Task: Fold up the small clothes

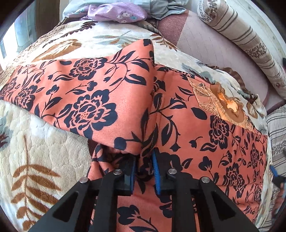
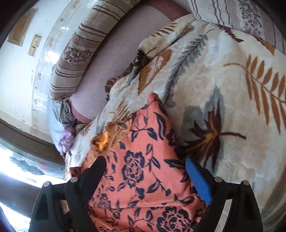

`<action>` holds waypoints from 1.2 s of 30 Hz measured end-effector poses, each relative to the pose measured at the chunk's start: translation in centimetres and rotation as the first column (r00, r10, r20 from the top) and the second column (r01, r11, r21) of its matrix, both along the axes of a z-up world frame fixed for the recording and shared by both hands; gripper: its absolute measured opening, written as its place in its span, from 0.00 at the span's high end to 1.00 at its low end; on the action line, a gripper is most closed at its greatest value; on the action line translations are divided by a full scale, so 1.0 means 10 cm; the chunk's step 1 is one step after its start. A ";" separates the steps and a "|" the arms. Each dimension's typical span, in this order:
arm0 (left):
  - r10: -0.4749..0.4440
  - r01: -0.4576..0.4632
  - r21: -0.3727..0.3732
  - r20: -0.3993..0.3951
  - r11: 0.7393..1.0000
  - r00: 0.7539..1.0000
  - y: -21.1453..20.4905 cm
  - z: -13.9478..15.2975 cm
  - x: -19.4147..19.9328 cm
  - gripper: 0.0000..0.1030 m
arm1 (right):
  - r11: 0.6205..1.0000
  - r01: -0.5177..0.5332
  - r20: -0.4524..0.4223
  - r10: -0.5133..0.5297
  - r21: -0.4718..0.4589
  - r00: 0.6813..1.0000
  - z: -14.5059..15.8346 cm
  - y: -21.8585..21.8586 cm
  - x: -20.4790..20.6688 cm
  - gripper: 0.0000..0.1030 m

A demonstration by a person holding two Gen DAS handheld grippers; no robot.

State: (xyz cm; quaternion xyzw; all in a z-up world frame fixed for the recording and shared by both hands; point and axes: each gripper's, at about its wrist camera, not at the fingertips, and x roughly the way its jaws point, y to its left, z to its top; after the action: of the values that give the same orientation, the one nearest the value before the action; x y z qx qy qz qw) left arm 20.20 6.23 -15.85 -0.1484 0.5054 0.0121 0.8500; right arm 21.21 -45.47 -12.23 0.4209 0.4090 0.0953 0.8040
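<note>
An orange garment with dark navy flowers [image 1: 89, 89] lies spread over a cream leaf-print blanket [image 1: 44, 142], folded along a ridge down its middle. My left gripper [image 1: 143, 157] points down at the near end of that ridge. Its blue pads [image 1: 156, 171] stand a narrow gap apart, with a loose bunch of the cloth between them. In the right wrist view the same garment [image 2: 143, 160] runs between the fingers of my right gripper [image 2: 146, 171], which is wide open over it and grips nothing. A lace-trimmed patch [image 2: 105, 141] lies at the garment's far edge.
A striped bolster [image 1: 241, 35] lies on the mauve sheet [image 1: 205, 41] by the white wall. A heap of lilac and grey clothes [image 1: 116, 12] sits beyond the blanket. A second striped cushion [image 2: 241, 14] borders the blanket [image 2: 232, 89].
</note>
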 end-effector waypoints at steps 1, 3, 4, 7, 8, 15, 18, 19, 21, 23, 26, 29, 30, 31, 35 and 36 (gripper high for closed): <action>-0.004 0.004 0.010 0.005 1.000 1.000 -0.02 -0.02 0.00 0.81 | 0.998 -0.039 0.017 0.038 0.052 0.999 0.01 0.03 0.09 0.11; -0.015 0.015 0.028 0.015 0.999 1.000 -0.03 -0.01 -0.03 0.80 | 0.983 -0.121 0.017 0.120 0.136 0.993 -0.08 0.14 0.33 0.11; -0.022 0.022 0.034 0.017 0.999 1.000 -0.05 -0.01 -0.03 0.79 | 0.989 -0.113 -0.008 0.115 0.098 0.993 -0.14 0.15 0.44 0.11; -0.059 0.059 0.040 0.005 0.997 0.998 -0.09 0.00 0.02 0.74 | 0.999 0.034 -0.090 -0.032 0.028 0.995 -0.40 -0.13 0.68 0.11; -0.070 0.070 0.032 0.000 0.997 0.998 -0.08 0.03 0.00 0.70 | 0.993 0.120 -0.102 -0.118 0.010 0.988 -0.44 -0.29 0.68 0.11; 0.035 -0.009 -0.146 0.176 0.989 0.984 0.61 0.47 -0.43 0.33 | 0.971 0.145 0.092 -0.129 -0.192 0.987 0.14 -0.08 0.16 0.11; 0.207 -0.147 -0.275 0.205 0.950 0.957 1.23 0.50 -0.57 0.25 | 0.951 0.010 0.141 0.035 -0.309 0.989 0.32 0.52 -0.16 0.11; 0.275 -0.202 -0.331 0.191 0.922 0.942 1.48 0.46 -0.59 0.25 | 0.938 -0.031 0.149 0.087 -0.345 0.985 0.32 0.74 -0.26 0.11; 0.416 -0.321 -0.437 0.137 0.840 0.899 1.97 0.33 -0.58 0.25 | 0.904 -0.136 0.126 0.202 -0.406 0.971 0.22 1.15 -0.41 0.11; 0.522 -0.407 -0.531 0.080 0.743 0.849 2.44 0.20 -0.56 0.25 | 0.871 -0.215 0.077 0.275 -0.442 0.958 0.04 1.42 -0.52 0.11; 0.614 -0.480 -0.578 0.047 0.660 0.788 2.94 0.06 -0.49 0.25 | 0.842 -0.273 -0.001 0.307 -0.465 0.952 -0.27 1.64 -0.59 0.11; 0.651 -0.525 -0.584 0.008 0.619 0.759 3.22 -0.06 -0.38 0.25 | 0.841 -0.247 0.012 0.288 -0.480 0.957 -0.44 1.63 -0.65 0.11; 0.656 -0.534 -0.583 -0.003 0.612 0.755 3.28 -0.11 -0.35 0.25 | 0.841 -0.242 0.016 0.285 -0.484 0.958 -0.45 1.63 -0.65 0.11; 0.660 -0.541 -0.582 -0.010 0.607 0.751 3.31 -0.16 -0.31 0.26 | 0.840 -0.242 0.014 0.285 -0.486 0.959 -0.45 1.63 -0.65 0.11; 0.669 -0.564 -0.553 -0.017 0.613 0.743 3.36 -0.20 -0.23 0.36 | 0.842 -0.246 0.014 0.288 -0.480 0.957 -0.46 1.66 -0.62 0.07; 0.675 -0.594 -0.508 -0.032 0.624 0.737 3.37 -0.19 -0.18 0.46 | 0.840 -0.247 0.016 0.290 -0.483 0.957 -0.45 1.67 -0.62 0.06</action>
State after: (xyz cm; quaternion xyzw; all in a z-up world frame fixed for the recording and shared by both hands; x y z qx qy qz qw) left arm 18.43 39.93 -17.79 -0.5262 0.3351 0.1723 0.7623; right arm 15.05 -28.82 -16.75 0.1445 0.4387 0.1222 0.8785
